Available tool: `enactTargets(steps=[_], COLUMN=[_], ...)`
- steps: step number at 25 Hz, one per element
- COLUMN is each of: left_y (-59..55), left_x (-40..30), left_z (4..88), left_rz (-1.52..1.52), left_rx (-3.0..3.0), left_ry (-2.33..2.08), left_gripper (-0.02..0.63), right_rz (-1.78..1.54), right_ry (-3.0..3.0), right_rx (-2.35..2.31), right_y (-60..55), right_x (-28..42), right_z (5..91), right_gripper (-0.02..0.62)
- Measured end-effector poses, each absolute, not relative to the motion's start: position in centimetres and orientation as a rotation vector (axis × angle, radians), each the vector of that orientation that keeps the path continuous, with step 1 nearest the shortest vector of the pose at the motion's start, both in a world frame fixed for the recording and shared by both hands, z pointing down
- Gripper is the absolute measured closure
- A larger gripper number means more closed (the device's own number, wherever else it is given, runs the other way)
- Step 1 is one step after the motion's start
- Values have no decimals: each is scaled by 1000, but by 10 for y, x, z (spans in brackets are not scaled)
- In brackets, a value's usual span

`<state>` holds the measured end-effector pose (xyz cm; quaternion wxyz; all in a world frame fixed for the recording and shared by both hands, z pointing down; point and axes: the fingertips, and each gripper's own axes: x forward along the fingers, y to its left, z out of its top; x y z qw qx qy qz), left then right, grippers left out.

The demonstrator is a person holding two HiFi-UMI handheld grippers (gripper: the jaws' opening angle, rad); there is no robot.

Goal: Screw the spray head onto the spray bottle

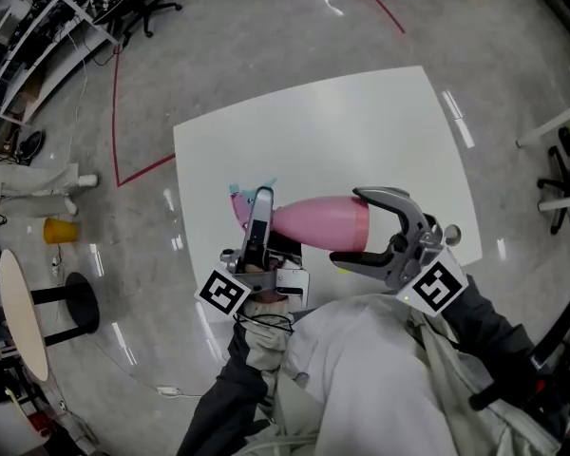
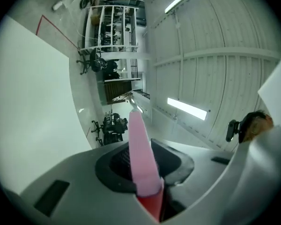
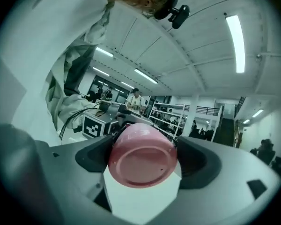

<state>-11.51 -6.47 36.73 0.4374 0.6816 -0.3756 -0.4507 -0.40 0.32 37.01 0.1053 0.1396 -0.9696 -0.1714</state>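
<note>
Head view: my right gripper (image 1: 350,226) clamps the spray bottle (image 1: 313,221), its neck pointing left. My left gripper (image 1: 259,209) pinches the spray head (image 1: 239,203) there.

Head view looks down at table (image 1: 361,131); gripper views face upward.

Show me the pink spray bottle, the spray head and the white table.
spray bottle (image 1: 318,222): head view, middle of its pink body.
spray head (image 1: 239,209): head view, its pink part at the bottle's neck end.
table (image 1: 361,131): head view, bare white top.
</note>
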Motion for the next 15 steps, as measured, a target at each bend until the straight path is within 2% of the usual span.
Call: enactTargets(steps=[4, 8, 11, 15], left_y=[-61, -58, -57, -54], left_x=[-113, -112, -112, -107], left_z=[370, 368, 371, 370], left_rz=[-1100, -1089, -1064, -984], left_rx=[1722, 1799, 1844, 2031], left_ry=[-946, -968, -981, -1048], left_gripper=[502, 502, 502, 503], right_rz=[-308, 77, 25, -270], right_ry=[-2861, -2949, -2896, -2748], right_rx=[378, 375, 307, 412], right_y=[-1, -10, -9, -7], right_x=[-3, -4, -7, -5], right_z=[381, 387, 397, 422], right_gripper=[191, 190, 190, 190])
